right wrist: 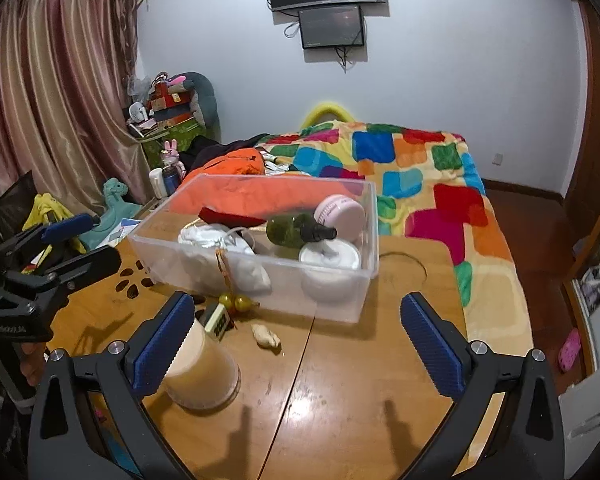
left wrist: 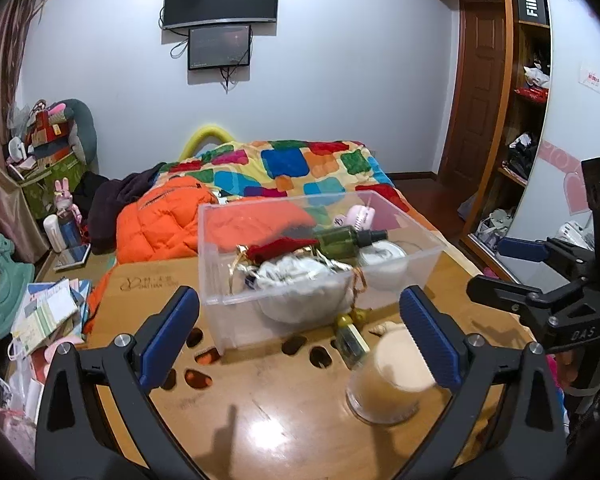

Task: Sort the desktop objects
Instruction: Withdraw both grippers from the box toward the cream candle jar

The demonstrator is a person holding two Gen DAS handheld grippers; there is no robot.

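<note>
Your clear bin (right wrist: 332, 300) held one green spray bottle (right wrist: 296, 230), one pink jar (right wrist: 340, 210), one white jar (right wrist: 332, 258); both tongs, left (left wrist: 300, 332) and right (right wrist: 296, 340), gaped apart, empty.

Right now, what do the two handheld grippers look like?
Both match: the left gripper and right gripper have black plastic frames with silver bolts, and two fingers faced with ribbed blue pads. White lettering marks the body.
</note>
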